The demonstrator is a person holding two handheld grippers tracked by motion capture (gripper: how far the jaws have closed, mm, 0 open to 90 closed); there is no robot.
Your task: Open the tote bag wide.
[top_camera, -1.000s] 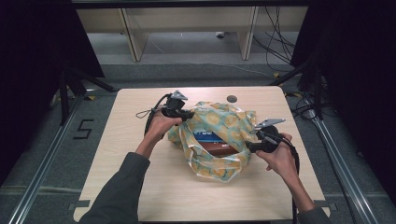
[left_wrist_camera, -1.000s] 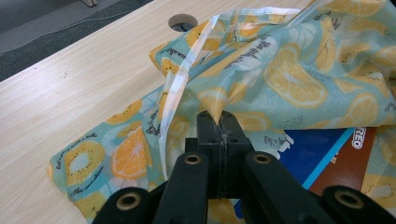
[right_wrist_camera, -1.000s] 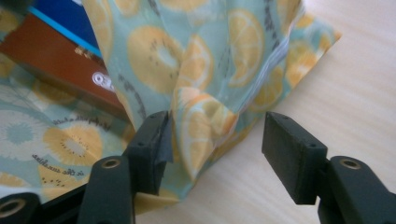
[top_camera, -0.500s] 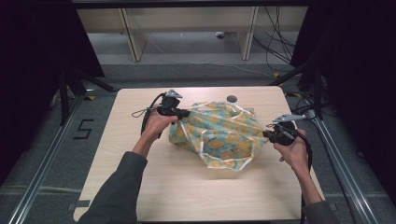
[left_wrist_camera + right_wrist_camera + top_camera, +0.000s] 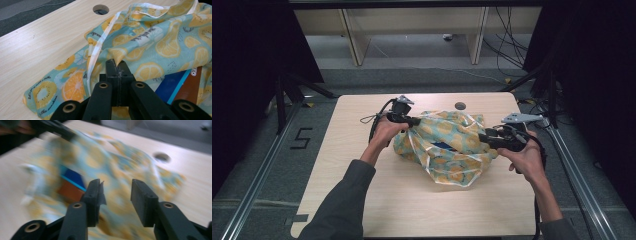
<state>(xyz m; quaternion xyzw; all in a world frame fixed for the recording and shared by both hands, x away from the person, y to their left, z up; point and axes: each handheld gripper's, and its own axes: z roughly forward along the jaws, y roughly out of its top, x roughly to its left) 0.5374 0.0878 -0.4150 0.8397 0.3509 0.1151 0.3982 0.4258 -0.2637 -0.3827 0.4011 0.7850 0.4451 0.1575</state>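
Note:
A teal plastic bag (image 5: 447, 145) printed with orange and lemon slices lies crumpled in the middle of the table. A blue and brown box (image 5: 443, 146) shows through its mouth. My left gripper (image 5: 414, 121) is shut on the bag's upper left edge; in the left gripper view the jaws (image 5: 117, 66) pinch the film beside its white rim, with the bag (image 5: 155, 42) and box (image 5: 180, 87) beyond. My right gripper (image 5: 484, 137) hovers at the bag's right edge. Its jaws (image 5: 115, 192) have just been opening and stand apart with nothing between them, the blurred bag (image 5: 100, 162) beyond.
The light wooden table (image 5: 362, 195) has a round cable hole (image 5: 460, 106) just behind the bag. Cables trail off its right edge (image 5: 537, 107). Metal rails run along both sides on the floor, and shelving stands at the back.
The right gripper, which had pulled the bag's right side outward half a second ago, has let go and risen. The bag has slumped back. The left gripper has stayed put.

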